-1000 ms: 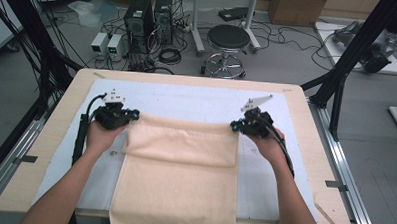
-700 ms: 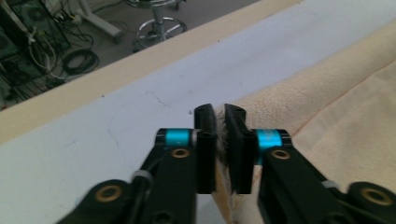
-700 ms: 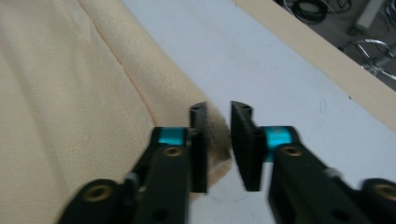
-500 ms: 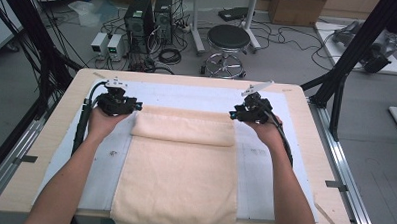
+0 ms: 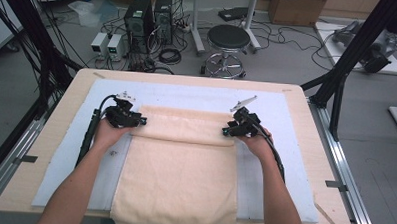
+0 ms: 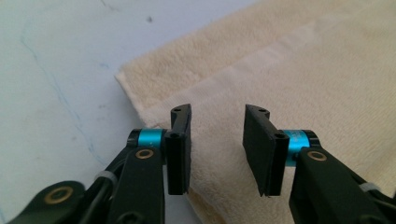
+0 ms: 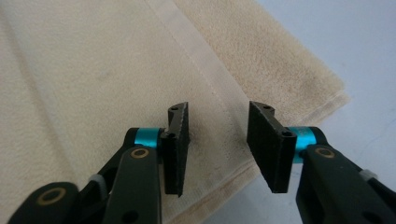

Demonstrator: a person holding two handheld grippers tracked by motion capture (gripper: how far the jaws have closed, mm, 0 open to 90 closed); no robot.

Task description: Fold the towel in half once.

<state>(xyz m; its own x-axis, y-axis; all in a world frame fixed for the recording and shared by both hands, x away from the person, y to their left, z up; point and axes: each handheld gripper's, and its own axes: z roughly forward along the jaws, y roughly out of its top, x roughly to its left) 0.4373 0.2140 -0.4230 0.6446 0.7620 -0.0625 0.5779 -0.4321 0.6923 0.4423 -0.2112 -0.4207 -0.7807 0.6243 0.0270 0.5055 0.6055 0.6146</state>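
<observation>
A cream towel (image 5: 179, 176) lies flat on the pale blue mat (image 5: 280, 160), its far end turned back over itself in a narrow band. My left gripper (image 5: 138, 121) sits at the band's left end and my right gripper (image 5: 228, 130) at its right end. In the left gripper view the left gripper (image 6: 217, 112) has just opened, its jaws apart over the towel's folded corner (image 6: 154, 98) and pressing on nothing. In the right gripper view the right gripper (image 7: 218, 108) has likewise just opened, jaws apart above the towel's hem (image 7: 205, 70), with nothing between them.
The mat covers most of a wooden table (image 5: 315, 146); the towel's near end hangs over the front edge. Bare mat lies to the left and right of the towel. Beyond the table stand a stool (image 5: 228, 43), computer boxes (image 5: 150, 15) and loose cables on the floor.
Both grippers held the towel's far corners a second ago. They have let go, and the far end now lies folded over. Both hands have sunk toward the table.
</observation>
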